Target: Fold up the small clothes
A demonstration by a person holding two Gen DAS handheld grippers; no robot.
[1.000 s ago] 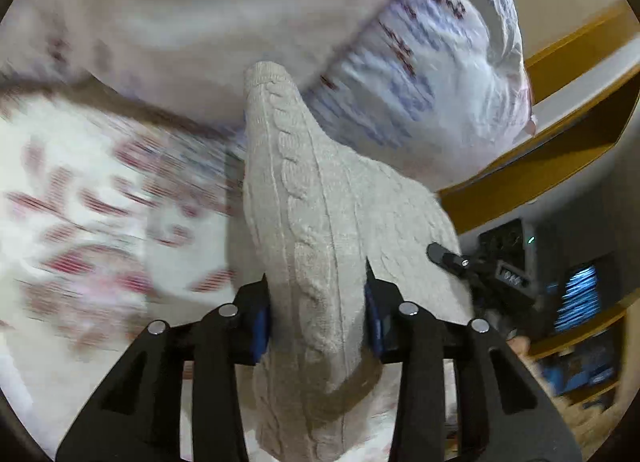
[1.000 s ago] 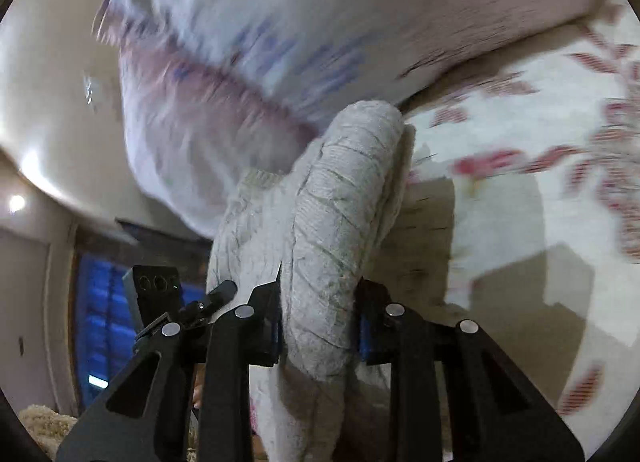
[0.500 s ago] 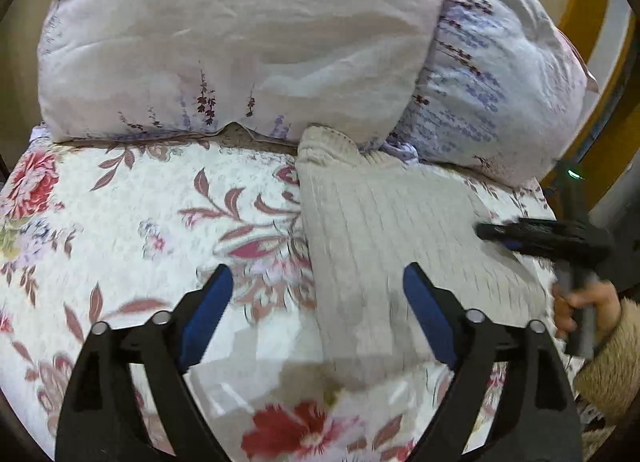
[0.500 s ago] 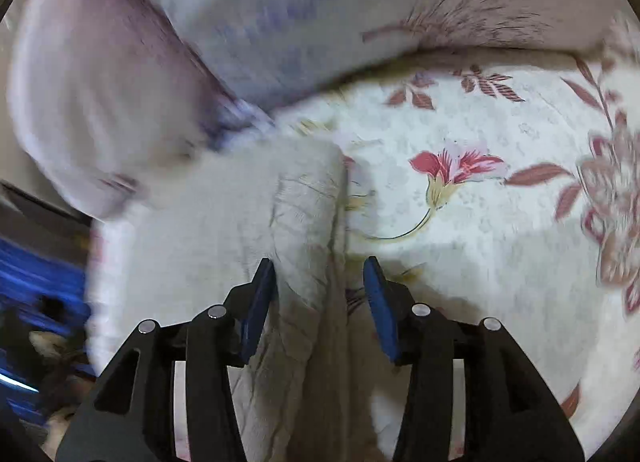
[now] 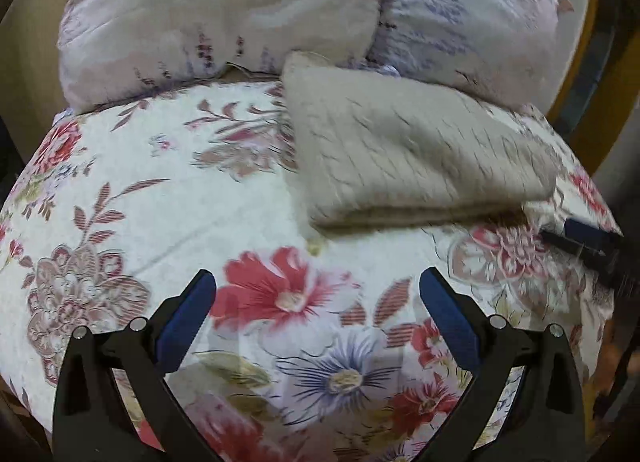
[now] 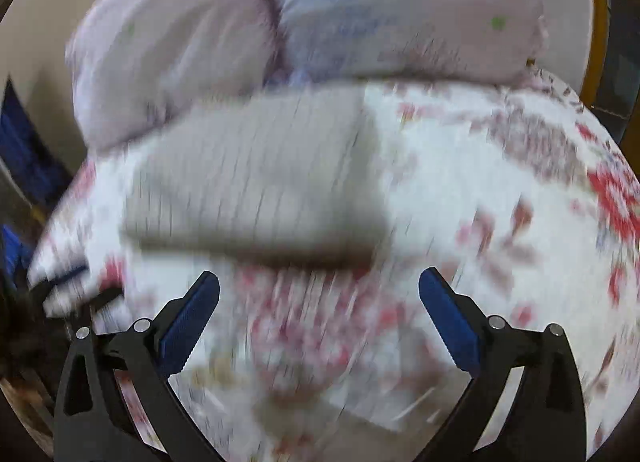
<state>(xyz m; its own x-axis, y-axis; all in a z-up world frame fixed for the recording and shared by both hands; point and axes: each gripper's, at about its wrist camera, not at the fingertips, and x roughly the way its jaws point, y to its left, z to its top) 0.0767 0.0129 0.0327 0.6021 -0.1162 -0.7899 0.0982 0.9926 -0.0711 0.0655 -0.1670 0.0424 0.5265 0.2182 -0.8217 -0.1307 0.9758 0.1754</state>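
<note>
A beige cable-knit garment [image 5: 404,158] lies folded flat on the floral bedspread [image 5: 152,198], its far edge against the pillows. It also shows, blurred, in the right wrist view [image 6: 256,178]. My left gripper [image 5: 318,294] is open and empty, hovering over the bedspread short of the garment's near fold. My right gripper [image 6: 319,294] is open and empty, also short of the garment. The right gripper's tip shows at the right edge of the left wrist view [image 5: 588,240].
Two pale floral pillows [image 5: 224,10] lean at the head of the bed behind the garment, also blurred in the right wrist view [image 6: 320,10]. A yellow-brown bed frame [image 5: 576,22] runs at the far right. The bedspread [image 6: 500,198] stretches right of the garment.
Both grippers were shut on the knit garment and holding it up. They opened, let it down folded on the bed, and have pulled back toward me.
</note>
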